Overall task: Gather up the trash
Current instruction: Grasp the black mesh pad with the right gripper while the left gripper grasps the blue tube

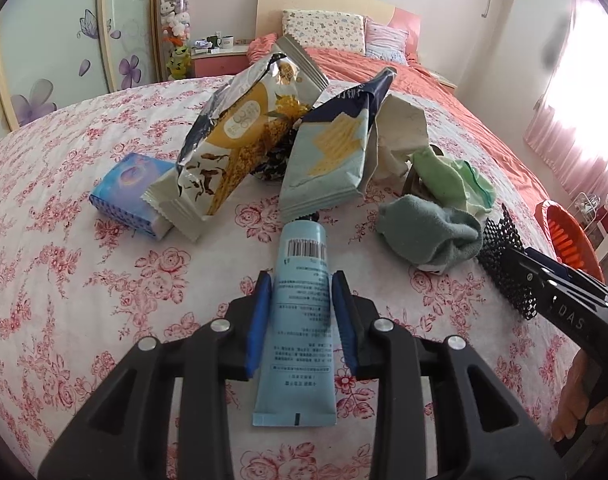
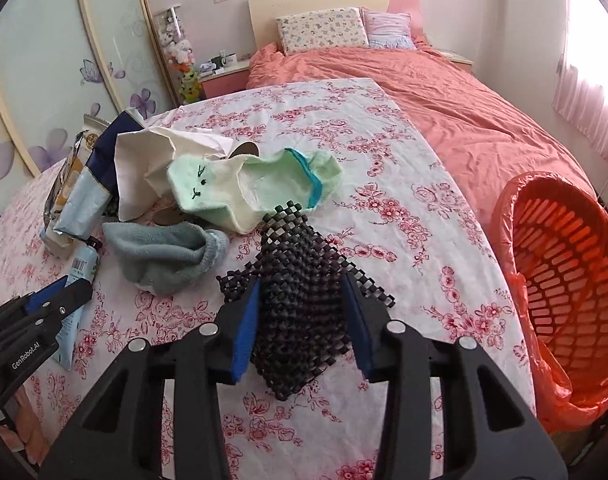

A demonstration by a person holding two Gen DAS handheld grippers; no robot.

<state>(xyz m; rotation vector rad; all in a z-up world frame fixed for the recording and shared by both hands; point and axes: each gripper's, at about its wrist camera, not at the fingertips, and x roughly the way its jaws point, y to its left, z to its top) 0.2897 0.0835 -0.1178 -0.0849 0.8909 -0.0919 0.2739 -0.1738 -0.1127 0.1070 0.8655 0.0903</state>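
Straddling the pale blue tube (image 1: 299,320), the left hand-held gripper (image 1: 301,292) has both blue pads against the tube's sides, clamped on it about halfway along its length. The tube lies on the floral bedsheet (image 1: 83,280), its cap end pointing toward the snack bags and its crimped end nearest the camera.

Taking that tube as our landmark: just beyond its cap sits the light blue chip bag (image 1: 332,160), and beside that, farther left, the yellow and white snack bag (image 1: 239,132) leans up. Left again lies a blue tissue pack (image 1: 127,192). Right of the tube's cap is a grey-blue sock (image 1: 432,228), with a mint green sock (image 1: 452,176) behind it and crumpled white paper (image 1: 400,136) beyond that.

Over on the right side, the right hand-held gripper (image 2: 304,296) has the black mesh mat (image 2: 299,280) between its fingers; the mat bunches up there and both pads appear to press its edges, so it reads as clamped on the mat. Well to the right of the tube, off the bed's edge, stands the orange basket (image 2: 516,208) lined with an orange bag.
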